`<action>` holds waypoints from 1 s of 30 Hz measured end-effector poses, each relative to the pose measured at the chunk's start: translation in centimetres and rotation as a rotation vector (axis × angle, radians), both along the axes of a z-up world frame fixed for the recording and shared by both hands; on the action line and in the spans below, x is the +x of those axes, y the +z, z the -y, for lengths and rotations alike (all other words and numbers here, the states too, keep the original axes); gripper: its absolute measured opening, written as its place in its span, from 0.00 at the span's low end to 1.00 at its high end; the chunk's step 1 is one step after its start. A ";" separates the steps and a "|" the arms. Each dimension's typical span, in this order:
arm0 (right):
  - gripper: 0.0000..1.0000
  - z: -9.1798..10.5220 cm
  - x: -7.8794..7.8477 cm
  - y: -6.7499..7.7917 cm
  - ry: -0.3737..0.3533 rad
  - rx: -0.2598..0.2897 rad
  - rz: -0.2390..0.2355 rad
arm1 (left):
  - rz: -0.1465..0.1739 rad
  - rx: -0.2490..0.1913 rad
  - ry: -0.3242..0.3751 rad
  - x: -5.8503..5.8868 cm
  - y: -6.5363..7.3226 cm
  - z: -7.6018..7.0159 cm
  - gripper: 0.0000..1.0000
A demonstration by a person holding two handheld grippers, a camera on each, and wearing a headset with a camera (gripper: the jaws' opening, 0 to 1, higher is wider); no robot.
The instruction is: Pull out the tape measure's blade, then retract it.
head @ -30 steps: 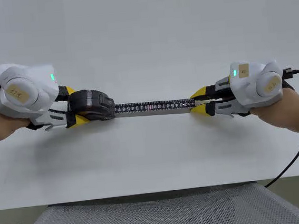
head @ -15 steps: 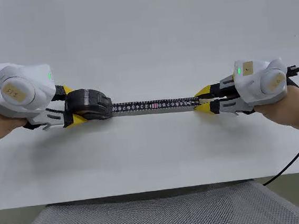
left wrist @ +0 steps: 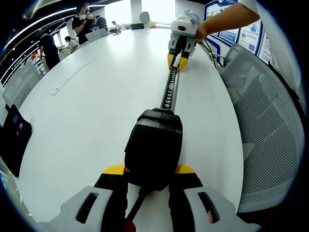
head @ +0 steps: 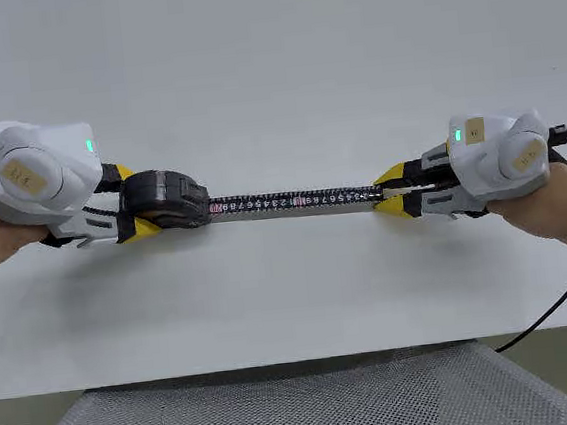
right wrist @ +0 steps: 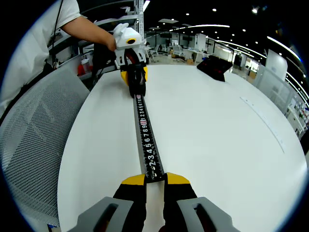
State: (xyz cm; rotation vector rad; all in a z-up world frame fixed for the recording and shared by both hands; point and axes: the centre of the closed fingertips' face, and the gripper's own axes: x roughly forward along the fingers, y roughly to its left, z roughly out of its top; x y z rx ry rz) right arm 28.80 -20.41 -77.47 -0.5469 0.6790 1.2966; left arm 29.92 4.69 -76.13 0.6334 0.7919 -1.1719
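The black tape measure case [head: 167, 200] hangs just above the white table, and my left gripper [head: 134, 201] is shut on it; the left gripper view has the case [left wrist: 153, 147] between my yellow-tipped jaws. Its dark numbered blade [head: 295, 201] runs out level to the right. My right gripper [head: 390, 190] is shut on the blade's free end, which meets the yellow jaw tips in the right gripper view [right wrist: 154, 178]. The blade [right wrist: 146, 135] stretches straight from there to the far case [right wrist: 136, 81]. In the left gripper view the blade [left wrist: 170, 86] leads to the right gripper [left wrist: 177, 60].
A grey mesh chair [head: 302, 407] sits below the table's near edge [head: 297, 357]. A black cable [head: 554, 307] trails from the right gripper over that edge. A dark flat object [right wrist: 216, 65] lies at the table's far side. Several people stand beyond the table [left wrist: 82, 19].
The two grippers have drawn further apart, the left one leftward and the right one rightward, and more of the blade is out of the case.
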 end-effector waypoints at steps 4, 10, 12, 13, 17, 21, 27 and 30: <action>0.09 0.5 0.0 0.1 -0.003 -0.005 0.001 | 0.000 0.001 0.000 0.0 0.0 0.0 0.27; 0.09 1.1 -0.1 0.2 -0.005 -0.013 0.001 | 0.000 0.002 0.000 0.0 0.0 0.0 0.27; 0.09 1.4 -0.1 0.1 -0.005 -0.019 0.000 | 0.000 0.003 0.000 0.0 0.0 0.0 0.27; 0.09 1.5 -0.1 0.1 -0.005 -0.021 0.000 | 0.001 0.003 0.000 0.0 0.0 0.0 0.27; 0.09 2.1 -0.1 0.2 -0.009 -0.029 0.000 | 0.000 0.003 0.001 0.0 -0.1 0.0 0.27; 0.09 2.7 -0.1 0.3 -0.007 -0.040 0.001 | 0.000 0.004 0.001 0.0 -0.1 0.0 0.27; 0.09 3.7 -0.4 -0.1 -0.017 -0.067 -0.016 | 0.001 0.003 0.002 0.0 -0.1 0.0 0.27; 0.09 4.0 -0.3 -0.1 -0.020 -0.068 -0.014 | 0.001 0.003 0.001 0.0 -0.1 0.0 0.27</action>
